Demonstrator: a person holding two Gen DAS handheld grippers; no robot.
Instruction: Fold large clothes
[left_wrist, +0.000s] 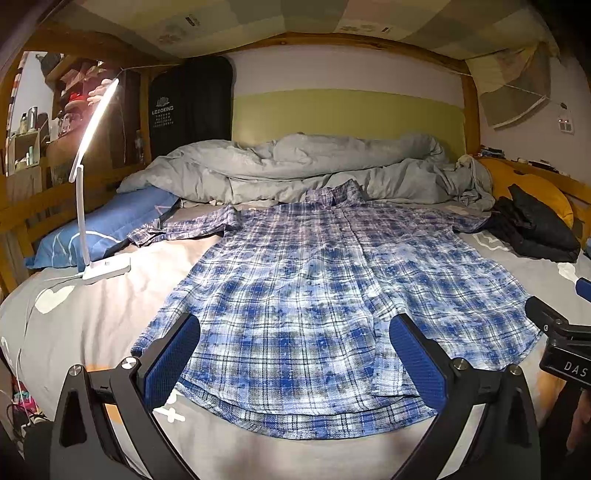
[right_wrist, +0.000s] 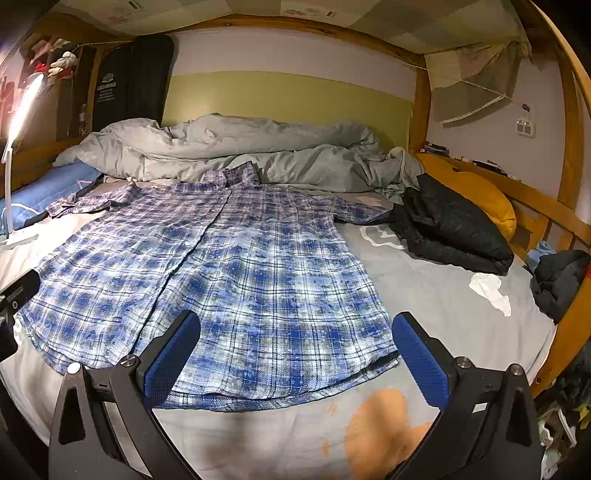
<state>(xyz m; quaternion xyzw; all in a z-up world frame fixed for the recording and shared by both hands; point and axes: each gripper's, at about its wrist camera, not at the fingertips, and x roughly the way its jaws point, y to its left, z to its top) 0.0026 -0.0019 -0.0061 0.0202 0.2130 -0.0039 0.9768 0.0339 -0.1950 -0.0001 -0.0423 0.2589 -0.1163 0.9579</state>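
A blue and white plaid shirt (left_wrist: 317, 295) (right_wrist: 229, 273) lies spread flat, front up, on the grey bed sheet (left_wrist: 92, 325) (right_wrist: 443, 295), collar toward the far duvet and both short sleeves out to the sides. My left gripper (left_wrist: 295, 332) hovers open above the shirt's hem, left of its middle, with nothing between its blue pads. My right gripper (right_wrist: 295, 328) stands open over the hem's right half, also holding nothing. Part of the right gripper's black body (left_wrist: 561, 339) shows at the right edge of the left wrist view.
A crumpled grey duvet (left_wrist: 314, 166) fills the far end of the bed. A lit white desk lamp (left_wrist: 92, 184) stands on the sheet at left beside a blue pillow (left_wrist: 103, 229). A black jacket (right_wrist: 450, 229) and a yellow cushion (right_wrist: 476, 199) lie at right by the wooden bed rail (right_wrist: 554, 214).
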